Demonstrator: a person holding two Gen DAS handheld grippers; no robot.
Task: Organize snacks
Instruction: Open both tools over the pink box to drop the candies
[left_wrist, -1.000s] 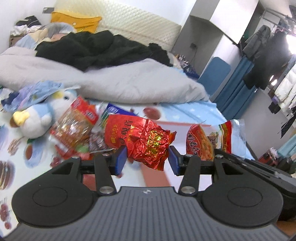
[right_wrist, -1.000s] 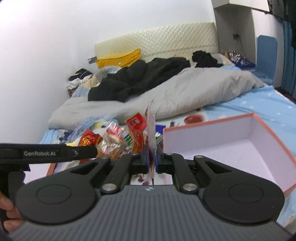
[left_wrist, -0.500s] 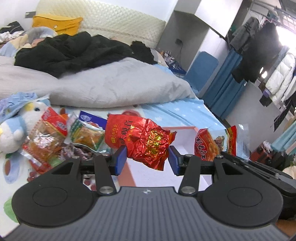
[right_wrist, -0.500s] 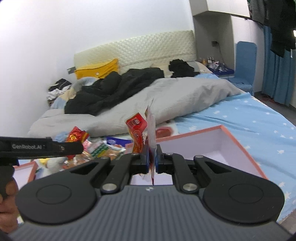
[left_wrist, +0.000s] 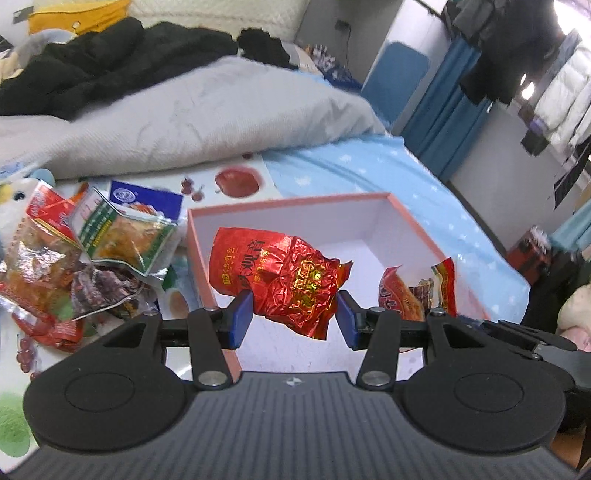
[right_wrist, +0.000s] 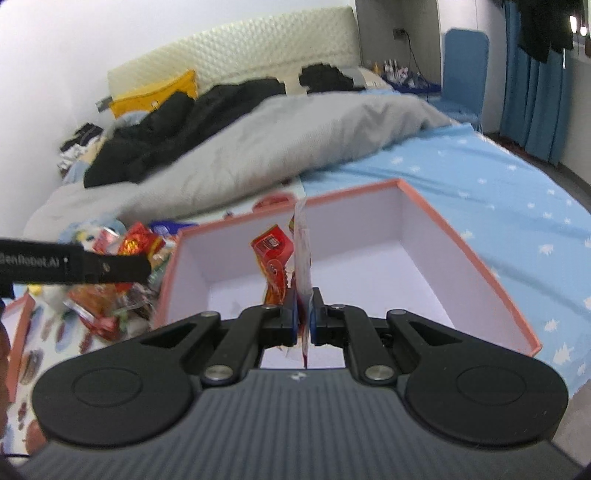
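Note:
My left gripper (left_wrist: 293, 319) is shut on a crinkled red foil snack bag (left_wrist: 280, 280), its blue pads pressing on the bag's lower sides. The bag hangs over the near left part of an open box (left_wrist: 295, 201) with a pink rim and a bare white inside. My right gripper (right_wrist: 303, 314) is shut on the thin edge of a red and white snack bag (right_wrist: 301, 240), which stands upright over the same box (right_wrist: 461, 236). In the left wrist view that bag (left_wrist: 413, 291) shows at the right, over the box's near right side.
A heap of loose snack packets (left_wrist: 74, 258) lies on the printed sheet left of the box, beside a plush toy (left_wrist: 14, 195). A grey duvet (left_wrist: 221, 110) and black clothes (left_wrist: 110, 59) lie behind. A second pink-edged lid or box (right_wrist: 22, 325) sits at the far left.
Both grippers have moved right and down with their bags, from beside the snack heap to over the box. Both grips are unchanged.

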